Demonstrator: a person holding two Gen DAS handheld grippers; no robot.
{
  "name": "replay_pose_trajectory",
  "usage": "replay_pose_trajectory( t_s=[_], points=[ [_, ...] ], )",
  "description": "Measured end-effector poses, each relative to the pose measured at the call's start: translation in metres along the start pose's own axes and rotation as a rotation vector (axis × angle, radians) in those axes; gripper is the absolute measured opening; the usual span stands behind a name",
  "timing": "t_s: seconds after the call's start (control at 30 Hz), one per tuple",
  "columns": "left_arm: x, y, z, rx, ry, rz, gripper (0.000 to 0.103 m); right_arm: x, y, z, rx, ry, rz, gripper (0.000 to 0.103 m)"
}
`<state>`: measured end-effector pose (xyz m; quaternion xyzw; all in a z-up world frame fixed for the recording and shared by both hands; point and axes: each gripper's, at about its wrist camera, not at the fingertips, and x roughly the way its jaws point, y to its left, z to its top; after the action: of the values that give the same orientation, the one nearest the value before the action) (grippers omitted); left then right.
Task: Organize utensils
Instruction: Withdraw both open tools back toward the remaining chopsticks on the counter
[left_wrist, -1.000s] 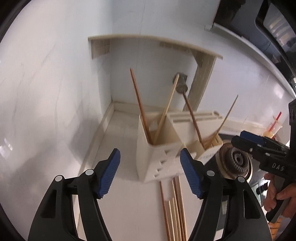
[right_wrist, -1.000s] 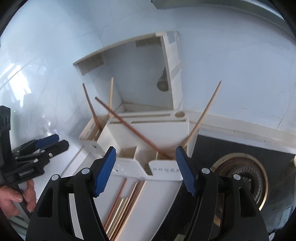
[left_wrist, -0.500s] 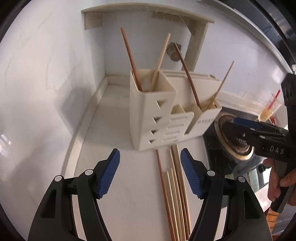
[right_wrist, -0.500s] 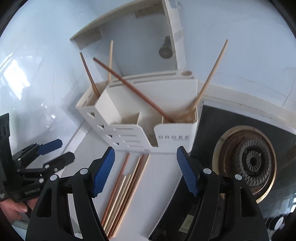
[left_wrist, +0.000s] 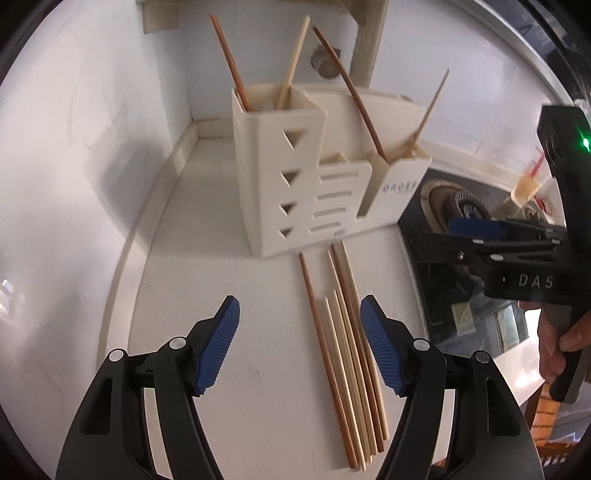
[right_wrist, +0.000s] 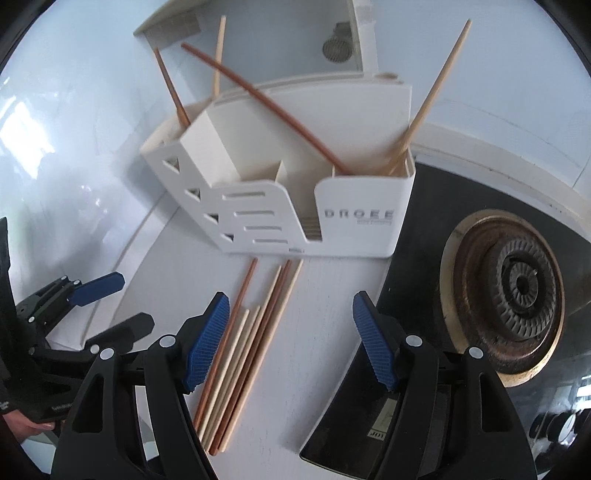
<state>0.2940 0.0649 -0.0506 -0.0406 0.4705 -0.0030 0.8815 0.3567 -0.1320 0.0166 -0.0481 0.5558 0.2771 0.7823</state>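
Chopsticks (left_wrist: 347, 354): four stand in my holder (left_wrist: 295, 184), a bundle waits on the worktop (left_wrist: 236, 406); both tongs (left_wrist: 300, 345) (right_wrist: 287, 341) released, empty.

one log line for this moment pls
left gripper: open, empty | right gripper: open, empty | loose chopsticks: flat on counter | holder: four chopsticks inside

Cream holder (right_wrist: 354, 225) with triangular cutouts, brown and pale chopsticks (right_wrist: 243, 332), blue-padded black claw (right_wrist: 288, 339)

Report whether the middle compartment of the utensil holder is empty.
Looks empty: the right wrist view shows no chopstick in the utensil holder's middle compartment; its bottom is hidden.
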Motion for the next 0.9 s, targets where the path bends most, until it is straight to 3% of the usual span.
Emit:
replay_pose_trajectory(
  t_s=[0.9],
  points=[
    [0.038,-0.004,-0.037,0.024,0.153,0.004,0.068,0.056,-0.001,-0.016,-0.005,0.195,-0.03,0.069]
  ],
)
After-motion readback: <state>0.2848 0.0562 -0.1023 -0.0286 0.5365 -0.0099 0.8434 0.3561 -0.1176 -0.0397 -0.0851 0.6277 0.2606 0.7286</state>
